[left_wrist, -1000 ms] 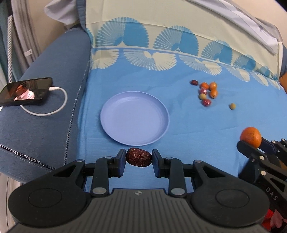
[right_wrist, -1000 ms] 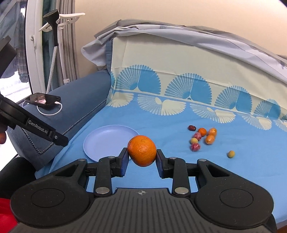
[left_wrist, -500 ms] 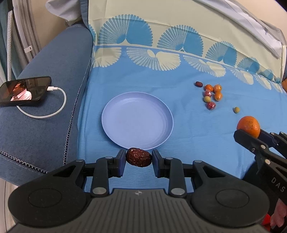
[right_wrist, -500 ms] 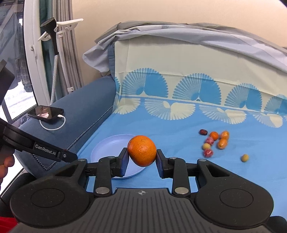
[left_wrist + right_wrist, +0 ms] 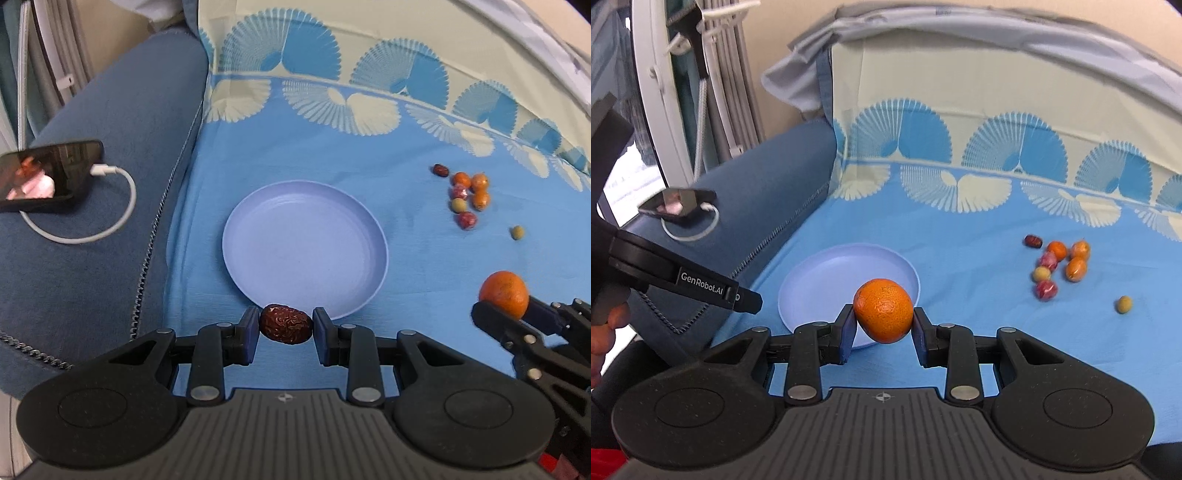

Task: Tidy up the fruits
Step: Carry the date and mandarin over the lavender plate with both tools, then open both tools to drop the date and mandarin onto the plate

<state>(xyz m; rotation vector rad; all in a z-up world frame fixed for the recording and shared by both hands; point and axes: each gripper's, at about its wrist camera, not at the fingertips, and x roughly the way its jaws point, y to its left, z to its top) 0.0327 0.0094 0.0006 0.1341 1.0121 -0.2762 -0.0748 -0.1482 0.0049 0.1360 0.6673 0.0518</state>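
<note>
Two tongs — wrinkled date [image 5: 284, 324], dimpled orange [image 5: 882, 311]

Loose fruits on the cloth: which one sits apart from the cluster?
The small green one, lying alone to the right of the cluster; the other seven sit bunched together.

A wrinkly dark red date [image 5: 285, 324] is squeezed in the left claw [image 5: 285, 328], just at the near rim of the empty round blue plate [image 5: 258, 206]. A bumpy orange mandarin [image 5: 883, 310] is squeezed in the right claw [image 5: 884, 325]. Little fruits [image 5: 1057, 267] lie far off to its right.
</note>
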